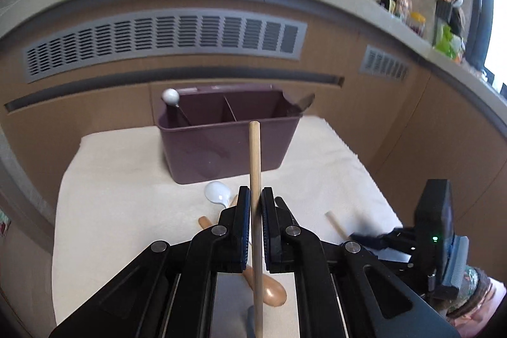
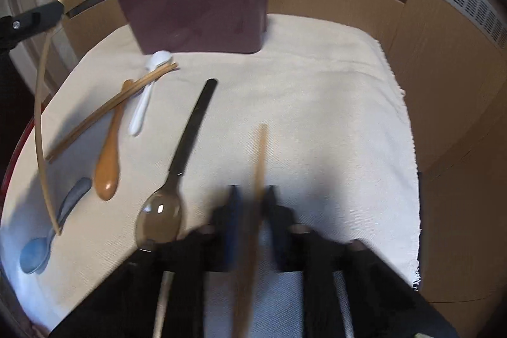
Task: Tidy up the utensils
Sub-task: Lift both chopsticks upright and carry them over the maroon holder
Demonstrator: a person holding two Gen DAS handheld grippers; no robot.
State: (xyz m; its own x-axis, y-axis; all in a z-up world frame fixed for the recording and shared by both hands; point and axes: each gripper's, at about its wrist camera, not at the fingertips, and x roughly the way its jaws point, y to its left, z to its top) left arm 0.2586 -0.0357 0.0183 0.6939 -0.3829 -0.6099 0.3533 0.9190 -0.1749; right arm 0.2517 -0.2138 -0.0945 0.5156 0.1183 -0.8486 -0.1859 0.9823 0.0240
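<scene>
At the centre of the left wrist frame, the left gripper (image 1: pixel 256 205) is clenched on a pale wooden stick (image 1: pixel 255 154), which stands nearly upright between the black pads and rises in front of the caddy (image 1: pixel 228 144). In the right wrist view the same gripper (image 2: pixel 60 9) shows at upper left, lifted off the cloth (image 2: pixel 317 103) with the long stick (image 2: pixel 41 103) running down the left edge.

At lower centre of the right wrist frame, the right gripper (image 2: pixel 253 195) is blurred, its jaws closed on a second wooden stick (image 2: pixel 261 154) that points up the frame over the cloth.

The maroon caddy (image 2: pixel 202 11) sits at the far end of the cloth against a brown panelled wall with grey vents (image 1: pixel 164 43). It has dividers inside; a white-knobbed utensil (image 1: pixel 171 97) leans in its left compartment and a dark handle (image 1: pixel 302 105) pokes from its right end.

Loose on the cloth, left of centre in the right wrist view: a pair of chopsticks (image 2: pixel 111 110) lying across a white spoon (image 2: pixel 145 97) and a tan wooden spoon (image 2: pixel 109 160), a blue spoon (image 2: pixel 38 252) at lower left, and a clear-bowled spoon (image 2: pixel 177 179) with a black handle nearest the right gripper. A cluttered ledge (image 1: pixel 412 30) runs along the upper right of the left wrist frame.
</scene>
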